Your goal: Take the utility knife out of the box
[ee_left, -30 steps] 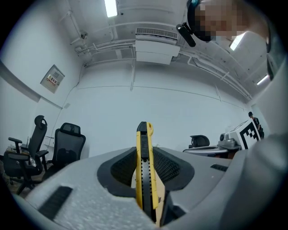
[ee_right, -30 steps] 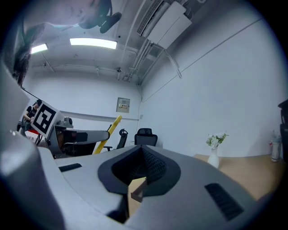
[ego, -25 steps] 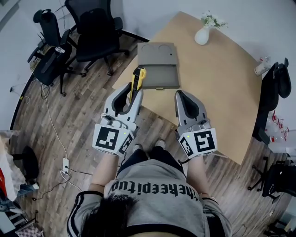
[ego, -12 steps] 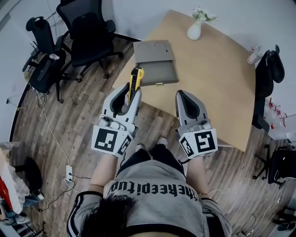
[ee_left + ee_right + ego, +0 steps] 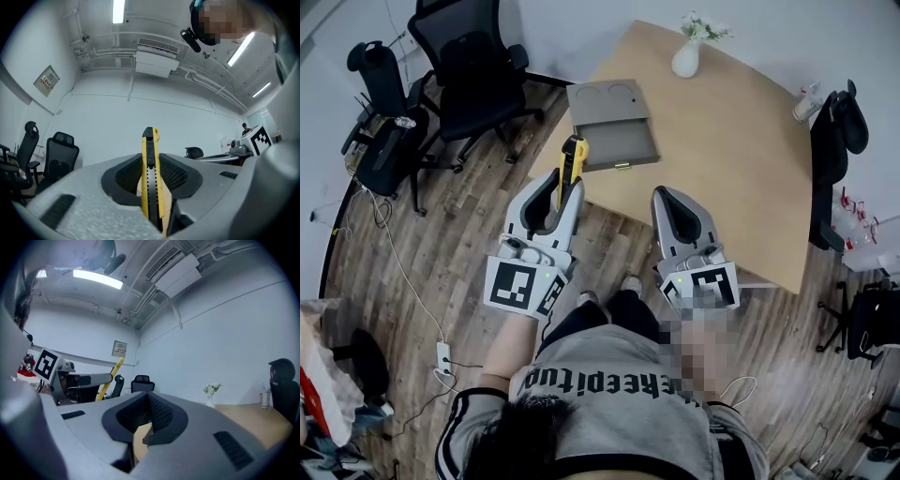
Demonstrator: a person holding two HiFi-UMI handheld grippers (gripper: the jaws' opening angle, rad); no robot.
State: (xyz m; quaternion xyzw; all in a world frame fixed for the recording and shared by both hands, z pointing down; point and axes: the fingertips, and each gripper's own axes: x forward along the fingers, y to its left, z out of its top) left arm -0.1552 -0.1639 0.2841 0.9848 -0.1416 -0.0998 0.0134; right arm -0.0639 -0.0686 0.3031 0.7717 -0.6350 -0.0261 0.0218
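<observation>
Clamps the knife [image 5: 573, 157] lengthwise in the left tool [image 5: 563, 189], outside the open box [image 5: 611, 127] on the bench [image 5: 727, 164], seemingly to finish taking it out, and holds the right tool [image 5: 671, 197] pressed together, empty, likely unneeded.

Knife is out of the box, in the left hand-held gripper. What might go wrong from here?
The utility knife is pinched low on its body by the left hand-held gripper, most of its length past the jaws, so it may pivot or slip. It hangs by the table edge, not far from the person's feet; a drop could land there.
</observation>
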